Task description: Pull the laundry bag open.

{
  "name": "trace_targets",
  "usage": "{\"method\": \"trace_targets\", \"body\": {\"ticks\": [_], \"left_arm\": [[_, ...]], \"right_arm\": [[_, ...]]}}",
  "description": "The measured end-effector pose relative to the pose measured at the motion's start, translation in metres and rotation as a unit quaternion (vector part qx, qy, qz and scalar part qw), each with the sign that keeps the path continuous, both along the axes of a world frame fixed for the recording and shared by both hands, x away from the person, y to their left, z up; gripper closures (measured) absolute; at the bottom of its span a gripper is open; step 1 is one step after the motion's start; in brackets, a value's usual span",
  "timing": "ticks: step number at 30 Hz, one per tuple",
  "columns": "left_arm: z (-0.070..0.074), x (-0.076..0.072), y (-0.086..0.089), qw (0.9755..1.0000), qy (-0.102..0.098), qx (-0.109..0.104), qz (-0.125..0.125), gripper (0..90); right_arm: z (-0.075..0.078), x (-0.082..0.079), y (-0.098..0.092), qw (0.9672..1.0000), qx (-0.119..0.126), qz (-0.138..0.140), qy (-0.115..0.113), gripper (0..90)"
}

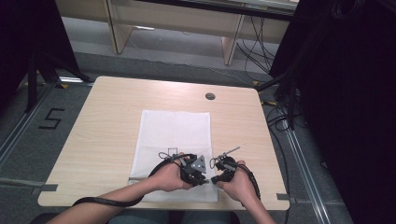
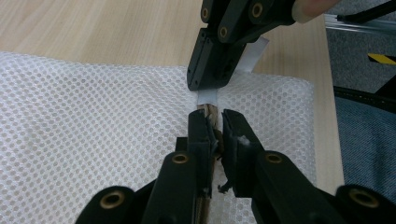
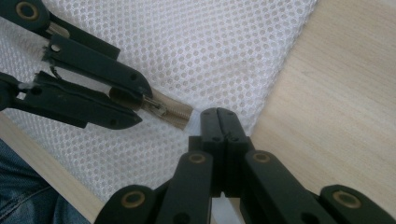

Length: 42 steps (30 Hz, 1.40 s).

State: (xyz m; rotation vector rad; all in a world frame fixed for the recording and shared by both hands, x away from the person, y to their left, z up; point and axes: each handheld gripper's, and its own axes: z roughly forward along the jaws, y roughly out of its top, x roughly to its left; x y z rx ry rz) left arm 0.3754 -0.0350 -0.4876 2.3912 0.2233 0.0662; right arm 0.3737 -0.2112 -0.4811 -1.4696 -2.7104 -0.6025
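**Mesh bag pinched at its zipper end**

Mesh bag (image 1: 173, 135), white honeycomb netting, lies flat at the wooden table's (image 1: 102, 135) near edge. Left gripper (image 2: 214, 122) clamps the beige zipper (image 3: 175, 113); right gripper (image 3: 223, 115), pressed together, pinches the white tab (image 2: 207, 97). Both hands rest low, facing.

A black "5", it seems, is marked on the grey floor (image 1: 28, 135).

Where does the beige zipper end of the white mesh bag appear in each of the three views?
High view: too small to make out; it would lie where the left gripper and right gripper meet, at the white mesh bag near edge.
Left gripper view: the zipper end is centre, between that gripper's jaw tips.
Right gripper view: left of centre, at the left gripper's jaw tips.
Shared landmark: the mesh bag.
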Motion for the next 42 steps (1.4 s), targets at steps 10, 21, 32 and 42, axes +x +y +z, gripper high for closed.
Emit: {"method": "trace_targets", "body": {"ticks": [10, 21, 32, 42], "left_arm": [[0.000, 0.000, 0.002, 1.0000, 0.001, 0.000, -0.002, 81.7], [0.001, -0.001, 0.006, 1.0000, 0.005, -0.003, 0.004, 81.7], [0.004, -0.001, 0.011, 1.0000, 0.000, -0.002, -0.001, 81.7], [0.006, -0.001, 0.016, 1.0000, 0.004, -0.001, 0.002, 81.7]], "right_arm": [[0.000, 0.000, -0.001, 1.0000, 0.003, 0.000, 0.000, 90.0], [0.000, 0.000, 0.000, 1.0000, 0.001, -0.001, 0.000, 90.0], [0.000, 0.000, -0.001, 1.0000, 0.001, 0.001, -0.003, 90.0], [0.000, -0.001, 0.000, 1.0000, 0.002, -0.002, -0.001, 90.0]]}}
